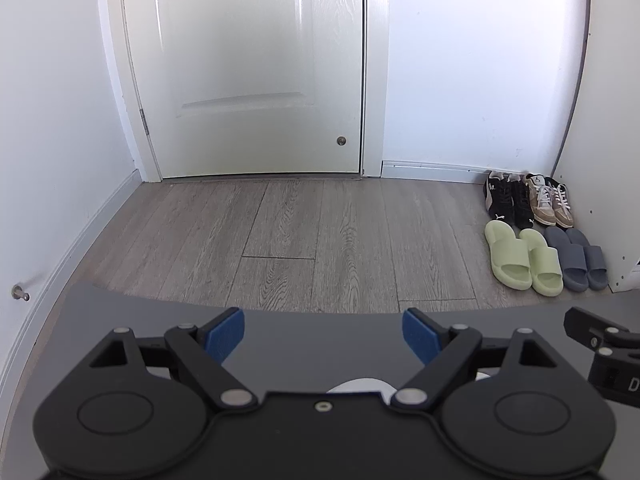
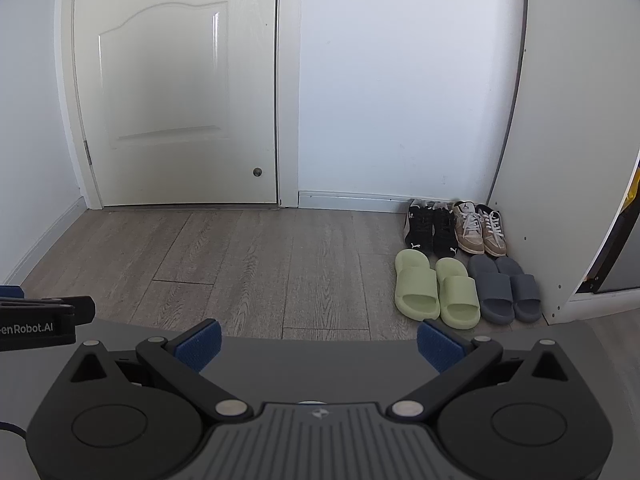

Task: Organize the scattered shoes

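Observation:
Shoes stand in two neat rows in the far right corner. Black sneakers [image 1: 507, 202] [image 2: 433, 230] and beige sneakers [image 1: 551, 204] [image 2: 480, 227] line the wall. In front of them lie pale green slides [image 1: 522, 258] [image 2: 436, 290] and grey slides [image 1: 578, 258] [image 2: 506, 288]. My left gripper [image 1: 324, 334] is open and empty, well back from the shoes over a dark grey surface [image 1: 320, 352]. My right gripper [image 2: 318, 346] is likewise open with nothing between its blue pads [image 2: 200, 344]. Each gripper shows at the edge of the other's view.
A closed white door [image 1: 244, 68] fills the far wall, with a stopper [image 1: 341, 141] low on it. Grey wood-look floor [image 1: 280, 232] stretches between me and the door. A white cabinet panel [image 2: 568, 160] stands right of the shoes. A doorstop [image 1: 20, 293] juts from the left baseboard.

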`<action>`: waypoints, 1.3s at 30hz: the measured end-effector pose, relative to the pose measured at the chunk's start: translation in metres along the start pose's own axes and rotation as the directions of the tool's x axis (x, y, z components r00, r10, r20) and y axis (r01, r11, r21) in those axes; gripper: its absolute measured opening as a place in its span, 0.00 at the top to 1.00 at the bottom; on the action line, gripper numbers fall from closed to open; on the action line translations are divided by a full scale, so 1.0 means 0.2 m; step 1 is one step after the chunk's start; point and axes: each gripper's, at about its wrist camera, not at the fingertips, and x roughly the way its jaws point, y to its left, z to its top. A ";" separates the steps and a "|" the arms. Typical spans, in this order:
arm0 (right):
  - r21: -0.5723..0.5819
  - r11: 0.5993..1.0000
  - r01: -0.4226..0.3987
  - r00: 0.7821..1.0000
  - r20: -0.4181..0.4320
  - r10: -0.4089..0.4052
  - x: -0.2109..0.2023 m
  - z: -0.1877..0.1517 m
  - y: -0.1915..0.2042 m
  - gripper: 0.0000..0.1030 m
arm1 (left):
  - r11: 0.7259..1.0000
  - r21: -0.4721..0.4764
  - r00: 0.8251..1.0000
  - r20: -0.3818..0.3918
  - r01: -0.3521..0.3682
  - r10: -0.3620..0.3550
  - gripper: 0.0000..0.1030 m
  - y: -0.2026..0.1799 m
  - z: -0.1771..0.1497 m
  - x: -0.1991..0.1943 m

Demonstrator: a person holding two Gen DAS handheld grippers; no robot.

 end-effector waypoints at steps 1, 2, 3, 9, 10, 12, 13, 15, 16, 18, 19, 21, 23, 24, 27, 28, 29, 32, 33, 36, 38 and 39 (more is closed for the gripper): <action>0.001 1.000 -0.001 1.000 -0.001 0.001 0.00 0.00 0.00 0.00 | 1.000 0.000 1.000 0.001 -0.002 0.002 0.16 0.00 0.00 0.00; 0.002 1.000 -0.002 1.000 -0.002 0.002 0.01 0.00 0.00 0.00 | 1.000 0.001 1.000 0.002 -0.003 0.003 0.16 0.00 0.00 0.00; 0.003 1.000 -0.003 1.000 -0.003 0.003 0.01 0.00 0.00 0.00 | 1.000 0.004 1.000 0.003 -0.005 0.005 0.16 0.00 0.00 0.00; 0.003 1.000 -0.012 1.000 -0.004 0.012 0.02 0.00 -0.02 0.00 | 1.000 0.015 1.000 0.016 -0.015 0.015 0.16 -0.01 0.01 -0.01; 0.002 1.000 -0.014 1.000 -0.004 0.014 0.02 0.00 -0.02 0.00 | 1.000 0.012 1.000 0.015 -0.017 0.017 0.16 -0.01 0.01 -0.01; 0.000 1.000 -0.017 1.000 -0.004 0.017 0.02 0.00 -0.02 0.00 | 1.000 0.006 1.000 0.014 -0.016 0.016 0.16 0.00 0.02 0.00; 0.000 1.000 -0.018 1.000 -0.004 0.018 0.02 0.00 -0.02 0.00 | 1.000 0.004 1.000 0.014 -0.015 0.015 0.16 0.00 0.02 0.00; -0.001 1.000 -0.019 1.000 -0.005 0.019 0.03 0.00 -0.02 0.00 | 1.000 0.002 1.000 0.013 -0.015 0.015 0.16 0.01 0.02 0.00; 0.000 1.000 -0.020 1.000 -0.006 0.020 0.03 0.01 -0.02 0.00 | 1.000 0.003 1.000 0.013 -0.016 0.016 0.16 0.01 0.02 0.01; 0.001 1.000 -0.022 1.000 -0.009 0.022 0.03 0.01 -0.02 0.00 | 1.000 0.004 1.000 0.014 -0.017 0.017 0.16 0.01 0.02 0.01; 0.001 1.000 -0.024 1.000 -0.011 0.024 0.04 0.01 -0.02 0.00 | 1.000 0.003 1.000 0.014 -0.017 0.017 0.16 0.01 0.02 0.01; 0.001 1.000 -0.025 1.000 -0.013 0.025 0.04 0.01 -0.02 0.00 | 1.000 0.002 1.000 0.013 -0.017 0.017 0.16 0.01 0.02 0.01; 0.001 1.000 -0.026 1.000 -0.015 0.026 0.05 0.01 -0.02 0.00 | 1.000 0.002 1.000 0.013 -0.017 0.017 0.16 0.01 0.03 0.01; 0.001 1.000 -0.026 1.000 -0.015 0.026 0.05 0.02 -0.01 0.00 | 1.000 0.002 1.000 0.013 -0.018 0.018 0.16 0.01 0.03 0.02; 0.000 1.000 -0.027 0.999 -0.017 0.027 0.05 0.02 -0.02 0.00 | 1.000 0.003 1.000 0.013 -0.018 0.018 0.16 0.01 0.03 0.02; 0.001 1.000 -0.028 0.999 -0.017 0.028 0.05 0.02 -0.02 0.00 | 1.000 0.003 1.000 0.013 -0.018 0.018 0.16 0.01 0.03 0.02; 0.001 1.000 -0.028 0.999 -0.017 0.028 0.05 0.02 -0.02 0.00 | 1.000 0.004 1.000 0.013 -0.018 0.018 0.16 0.01 0.03 0.02; 0.002 1.000 -0.029 0.999 -0.020 0.029 0.06 0.02 -0.02 0.00 | 1.000 0.004 1.000 0.012 -0.018 0.018 0.16 0.01 0.03 0.02; 0.002 1.000 -0.029 0.999 -0.020 0.029 0.06 0.02 -0.02 0.00 | 1.000 0.003 1.000 0.011 -0.018 0.018 0.16 0.01 0.03 0.02; 0.002 1.000 -0.029 0.999 -0.022 0.029 0.06 0.02 -0.02 0.00 | 1.000 0.003 1.000 0.010 -0.017 0.017 0.16 0.01 0.03 0.02; 0.003 1.000 -0.029 0.999 -0.024 0.029 0.07 0.02 -0.01 0.00 | 1.000 0.002 1.000 0.009 -0.017 0.017 0.16 0.01 0.03 0.03; 0.004 1.000 -0.029 0.999 -0.024 0.029 0.07 0.02 -0.01 0.00 | 1.000 0.002 1.000 0.008 -0.017 0.017 0.16 0.02 0.03 0.03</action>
